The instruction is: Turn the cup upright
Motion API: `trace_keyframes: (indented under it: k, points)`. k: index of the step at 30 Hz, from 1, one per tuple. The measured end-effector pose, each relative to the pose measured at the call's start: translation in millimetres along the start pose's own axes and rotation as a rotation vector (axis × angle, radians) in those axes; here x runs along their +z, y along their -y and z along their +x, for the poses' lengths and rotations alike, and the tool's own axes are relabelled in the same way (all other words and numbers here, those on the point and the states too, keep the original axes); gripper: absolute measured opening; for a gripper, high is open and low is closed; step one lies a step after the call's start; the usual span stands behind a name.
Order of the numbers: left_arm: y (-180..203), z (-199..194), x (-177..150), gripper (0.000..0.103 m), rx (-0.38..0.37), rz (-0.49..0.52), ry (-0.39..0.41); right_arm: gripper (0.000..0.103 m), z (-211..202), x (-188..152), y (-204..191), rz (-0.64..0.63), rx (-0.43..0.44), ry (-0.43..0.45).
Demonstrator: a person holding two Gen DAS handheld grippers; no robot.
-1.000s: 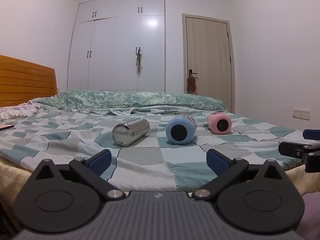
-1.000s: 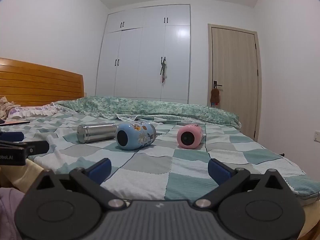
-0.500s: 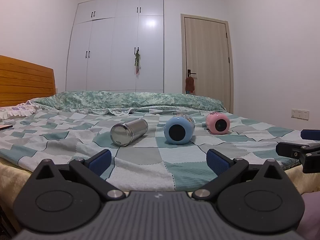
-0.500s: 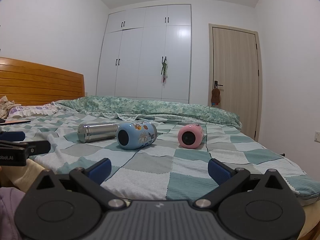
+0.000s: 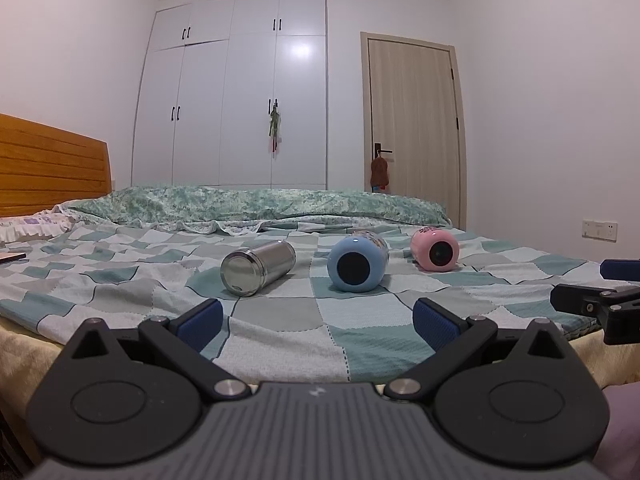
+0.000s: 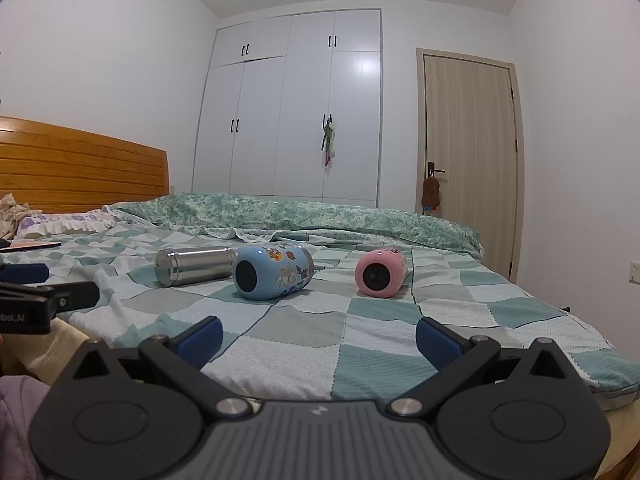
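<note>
With both the left gripper and right gripper spread wide and empty, the three cups lying on the bed could be rolled away if nudged, or toppled once stood on soft bedding.

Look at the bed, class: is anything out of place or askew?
Yes. Three cups lie tipped on their sides on the checked bedspread: a steel cup, a blue cup and a pink cup. None stands upright. Nothing looks spilled or damaged. Both hand-held grippers are open and touch nothing.
</note>
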State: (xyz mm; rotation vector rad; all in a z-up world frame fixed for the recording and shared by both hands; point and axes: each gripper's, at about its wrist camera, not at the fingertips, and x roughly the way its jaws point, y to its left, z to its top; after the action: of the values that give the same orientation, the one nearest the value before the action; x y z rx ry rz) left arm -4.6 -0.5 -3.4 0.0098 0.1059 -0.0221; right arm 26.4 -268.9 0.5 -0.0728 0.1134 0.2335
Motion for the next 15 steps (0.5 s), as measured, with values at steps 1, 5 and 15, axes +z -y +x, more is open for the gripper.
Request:
trace_keyframes:
  k: [1, 5, 15]
  points:
    - [0.2, 0.1, 0.0, 0.103, 0.001, 0.000, 0.000, 0.103, 0.0, 0.0, 0.3, 0.000, 0.000, 0.000]
    - [-0.1, -2.0, -0.6, 0.103, 0.000, -0.001, 0.007, 0.103, -0.1, -0.1, 0.5, 0.001, 0.001, 0.000]
    - [0.9, -2.6, -0.6, 0.103, -0.003, -0.001, 0.008, 0.103, -0.1, -0.9, -1.0, -0.001, 0.001, -0.002]
